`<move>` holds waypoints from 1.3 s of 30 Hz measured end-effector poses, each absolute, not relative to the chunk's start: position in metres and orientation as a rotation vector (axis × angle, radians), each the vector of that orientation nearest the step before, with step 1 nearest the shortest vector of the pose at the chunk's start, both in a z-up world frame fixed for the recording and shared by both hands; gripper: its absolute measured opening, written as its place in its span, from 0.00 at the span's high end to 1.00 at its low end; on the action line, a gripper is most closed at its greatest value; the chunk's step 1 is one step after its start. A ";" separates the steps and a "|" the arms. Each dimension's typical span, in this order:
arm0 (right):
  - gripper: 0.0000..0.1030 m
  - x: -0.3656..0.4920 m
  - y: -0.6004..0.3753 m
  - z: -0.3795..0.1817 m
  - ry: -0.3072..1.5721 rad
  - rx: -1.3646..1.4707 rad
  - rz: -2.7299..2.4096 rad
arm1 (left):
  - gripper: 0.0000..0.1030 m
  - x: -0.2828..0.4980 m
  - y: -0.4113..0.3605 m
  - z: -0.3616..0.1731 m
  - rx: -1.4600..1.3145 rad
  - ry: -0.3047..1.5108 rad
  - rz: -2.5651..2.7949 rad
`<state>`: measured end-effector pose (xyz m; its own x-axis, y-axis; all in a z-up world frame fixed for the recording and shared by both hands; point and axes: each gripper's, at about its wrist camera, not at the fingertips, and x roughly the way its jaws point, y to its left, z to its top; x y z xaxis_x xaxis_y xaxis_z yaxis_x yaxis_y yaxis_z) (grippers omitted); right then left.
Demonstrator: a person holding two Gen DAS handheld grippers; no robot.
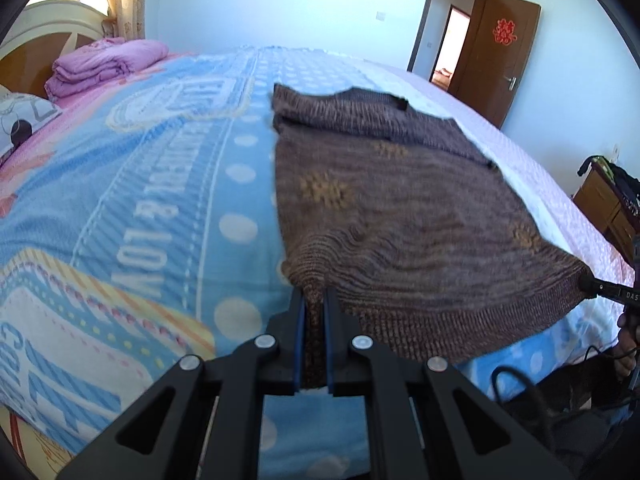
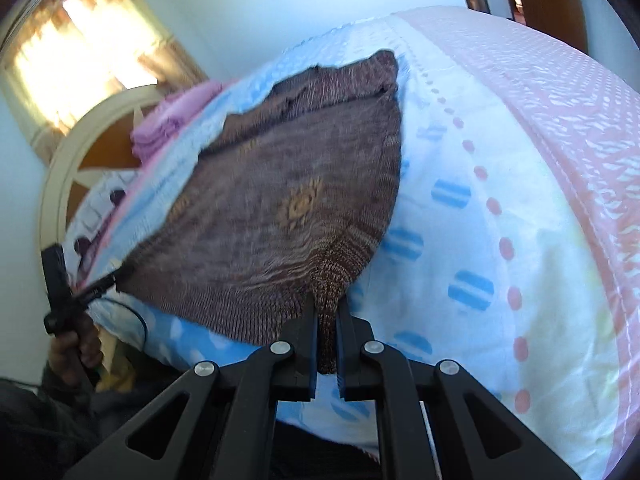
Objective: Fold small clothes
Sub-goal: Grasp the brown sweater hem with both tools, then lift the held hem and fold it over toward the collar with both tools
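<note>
Brown knitted sweater point(image 1: 400, 208) spread across the centre and right of the left wrist view, on a printed blue bedsheet point(image 1: 140, 184), far part lying flat, near ribbed hem lifted off the bed. Left gripper point(image 1: 315, 300) clamped on the near left hem corner, bottom centre of its own view, knit bunched between blue pads point(image 1: 298, 340). Right gripper point(image 2: 326, 308) likewise pinched shut on the opposite hem corner, bottom centre of the right wrist view, fabric filling the gap. Each tool also visible from the other camera: right one at the far right edge of the left view, left one at the lower left of the right view, gripped by a hand point(image 2: 76, 348). Likely risks from here: thin pinch on a stretchy rib, so a corner could slip free if pulled too hard; uneven lift between the two corners, giving a skewed fold; sagging middle dragging on the sheet and wrinkling; upper part, already doubled over near the top of the garment, possibly shifting if the hem is carried forward too fast. Count: one sweater, two grippers, one bed, one folded pink quilt point(image 1: 108, 64) at upper left, one open wooden door point(image 1: 504, 60) at upper right, one pillow point(image 1: 24, 120) at the left edge.
</note>
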<state>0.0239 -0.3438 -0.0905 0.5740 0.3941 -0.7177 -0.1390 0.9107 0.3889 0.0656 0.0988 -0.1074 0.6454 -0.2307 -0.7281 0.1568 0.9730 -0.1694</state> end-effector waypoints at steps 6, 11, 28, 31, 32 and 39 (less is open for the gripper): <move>0.94 0.042 -0.344 -0.059 0.810 0.303 0.302 | 0.92 0.092 0.097 -0.086 -0.109 0.785 -0.226; 0.94 0.062 -0.342 -0.029 0.720 0.268 0.282 | 0.92 0.119 0.100 -0.070 -0.169 0.744 -0.229; 0.94 0.128 -0.343 0.013 0.604 0.247 0.247 | 0.92 0.188 0.084 -0.037 -0.156 0.677 -0.211; 0.94 0.140 -0.343 0.020 0.591 0.237 0.243 | 0.92 0.203 0.082 -0.029 -0.142 0.660 -0.199; 0.94 0.146 -0.342 0.023 0.587 0.232 0.243 | 0.92 0.207 0.082 -0.027 -0.141 0.654 -0.194; 0.94 0.186 -0.340 0.036 0.577 0.209 0.233 | 0.92 0.245 0.082 -0.015 -0.142 0.636 -0.168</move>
<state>0.1864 -0.3402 0.0358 0.8134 0.2750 -0.5127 -0.1589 0.9527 0.2589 0.2452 0.0819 -0.0148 0.7917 -0.1992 -0.5776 0.1124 0.9767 -0.1828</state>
